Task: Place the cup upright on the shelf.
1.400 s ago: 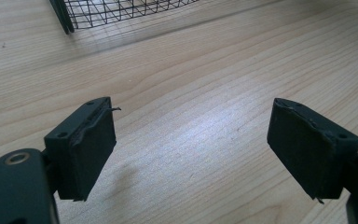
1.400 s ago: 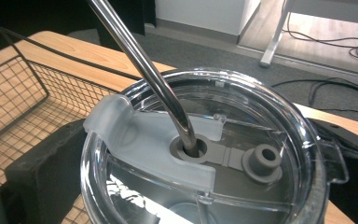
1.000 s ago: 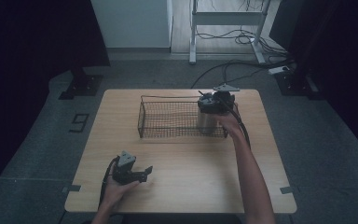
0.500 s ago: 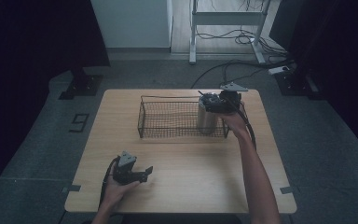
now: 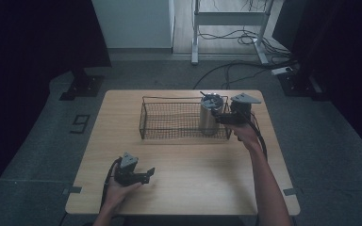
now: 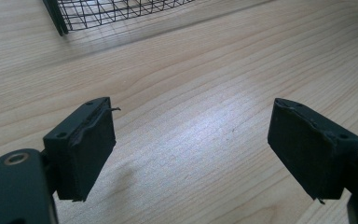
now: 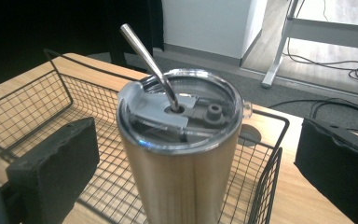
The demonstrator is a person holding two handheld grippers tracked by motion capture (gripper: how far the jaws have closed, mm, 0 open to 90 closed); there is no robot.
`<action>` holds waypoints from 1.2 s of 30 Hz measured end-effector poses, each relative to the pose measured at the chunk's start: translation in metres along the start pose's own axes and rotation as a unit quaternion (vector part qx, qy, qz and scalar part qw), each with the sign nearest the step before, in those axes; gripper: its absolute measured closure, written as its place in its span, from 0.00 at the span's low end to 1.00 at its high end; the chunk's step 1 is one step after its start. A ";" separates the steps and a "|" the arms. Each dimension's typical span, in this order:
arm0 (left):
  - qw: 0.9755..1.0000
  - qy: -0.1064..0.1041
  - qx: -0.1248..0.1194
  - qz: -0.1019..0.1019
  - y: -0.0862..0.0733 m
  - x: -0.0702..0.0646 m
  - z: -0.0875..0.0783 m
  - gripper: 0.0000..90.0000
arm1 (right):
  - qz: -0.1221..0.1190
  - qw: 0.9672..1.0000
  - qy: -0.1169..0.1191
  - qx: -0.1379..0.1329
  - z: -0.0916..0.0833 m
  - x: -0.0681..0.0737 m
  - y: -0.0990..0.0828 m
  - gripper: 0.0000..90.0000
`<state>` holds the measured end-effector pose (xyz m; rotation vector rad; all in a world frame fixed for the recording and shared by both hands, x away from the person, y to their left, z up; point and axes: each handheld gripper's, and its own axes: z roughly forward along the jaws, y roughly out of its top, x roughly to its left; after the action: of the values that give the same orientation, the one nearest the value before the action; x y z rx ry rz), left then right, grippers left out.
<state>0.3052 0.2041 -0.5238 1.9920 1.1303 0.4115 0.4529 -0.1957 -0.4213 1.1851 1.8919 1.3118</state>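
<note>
Nearest the person, the left gripper [image 5: 143,175] rests low on the table [image 5: 193,183] near its front edge, held in the left hand [image 5: 118,188]. Its jaws stand wide apart with nothing between them, bare wood grain showing in the gap in the left gripper view; it appears parked, out of the working area and taking no part in the handling.

Mid-table, the wooden surface is bare between the two grippers, which are well apart.

Farther back, a black wire basket [image 5: 169,120] lies lengthwise across the far half of the table. A steel tumbler [image 5: 210,115] stands upright inside its right end, close to the end wall. It carries a clear lid [image 7: 182,109] through which a metal straw [image 7: 147,58] leans toward the basket's open length.

The right gripper [image 5: 221,118] reaches over the basket's right end at the tumbler's height. In the right gripper view its jaws flank the tumbler on either side with clear space between each pad and the steel wall: open, gripping nothing. This placement suggests either a grasp about to close or a release just made; which of the two cannot be judged.

Beyond the table are floor cables [image 5: 245,63] and a white frame [image 5: 226,21].
</note>
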 end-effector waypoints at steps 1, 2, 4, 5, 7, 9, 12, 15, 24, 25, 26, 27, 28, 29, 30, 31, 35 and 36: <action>1.000 0.000 0.000 0.001 0.000 0.000 0.000 0.17 | 0.000 1.000 0.002 0.002 -0.002 0.001 -0.002 0.00; 1.000 0.001 0.000 0.001 0.000 -0.001 0.000 0.17 | -0.004 1.000 0.001 0.007 -0.004 0.002 -0.004 0.00; 1.000 0.000 -0.001 0.001 0.000 -0.001 0.000 0.17 | -0.006 1.000 0.004 0.001 -0.011 0.004 -0.008 0.00; 1.000 0.001 -0.001 0.001 0.000 -0.001 0.000 0.17 | -0.007 1.000 0.004 -0.001 -0.014 0.005 -0.010 0.00; 1.000 0.001 -0.001 0.001 0.000 -0.001 0.000 0.17 | -0.009 1.000 0.006 -0.003 -0.020 0.006 -0.014 0.00; 1.000 0.001 -0.001 0.001 0.000 -0.001 0.000 0.17 | -0.007 1.000 0.009 -0.005 -0.026 0.007 -0.019 0.00; 1.000 0.001 0.001 0.001 0.000 -0.002 0.000 0.17 | -0.004 1.000 0.014 -0.008 -0.035 0.010 -0.028 0.01; 1.000 0.001 0.002 0.003 0.000 -0.003 0.001 0.17 | -0.002 1.000 0.015 -0.009 -0.041 0.014 -0.037 0.02; 1.000 0.000 0.004 0.005 0.000 -0.005 0.002 0.17 | 0.018 1.000 0.018 0.000 -0.057 0.019 -0.075 0.04; 1.000 0.001 0.005 0.005 0.000 -0.005 0.002 0.17 | 0.020 1.000 0.017 0.001 -0.059 0.019 -0.079 0.04; 1.000 0.000 0.005 0.005 0.000 -0.005 0.002 0.17 | 0.022 1.000 0.017 0.003 -0.061 0.019 -0.083 0.05; 1.000 0.001 0.006 0.005 0.000 -0.005 0.002 0.17 | 0.024 1.000 0.016 0.005 -0.062 0.019 -0.087 0.05; 1.000 0.000 0.006 0.005 0.000 -0.005 0.003 0.17 | 0.027 0.999 0.018 0.006 -0.064 0.019 -0.091 0.05; 1.000 0.000 0.007 0.006 0.000 -0.006 0.003 0.17 | 0.030 0.999 0.019 0.010 -0.067 0.019 -0.096 0.05; 1.000 0.000 0.007 0.005 0.000 -0.006 0.003 0.17 | 0.030 0.999 0.020 0.013 -0.068 0.019 -0.101 0.05; 1.000 0.001 0.007 0.005 0.000 -0.006 0.003 0.17 | 0.031 0.999 0.021 0.016 -0.070 0.019 -0.105 0.06; 1.000 0.001 0.007 0.005 0.000 -0.007 0.003 0.17 | 0.033 0.999 0.026 0.024 -0.073 0.021 -0.119 0.06; 1.000 0.000 0.008 0.007 0.000 -0.007 0.003 0.17 | 0.031 0.999 0.026 0.027 -0.073 0.022 -0.121 0.06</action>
<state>0.3033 0.1966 -0.5253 2.0143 1.1242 0.4114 0.3407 -0.2258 -0.5044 1.2586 1.9536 1.3439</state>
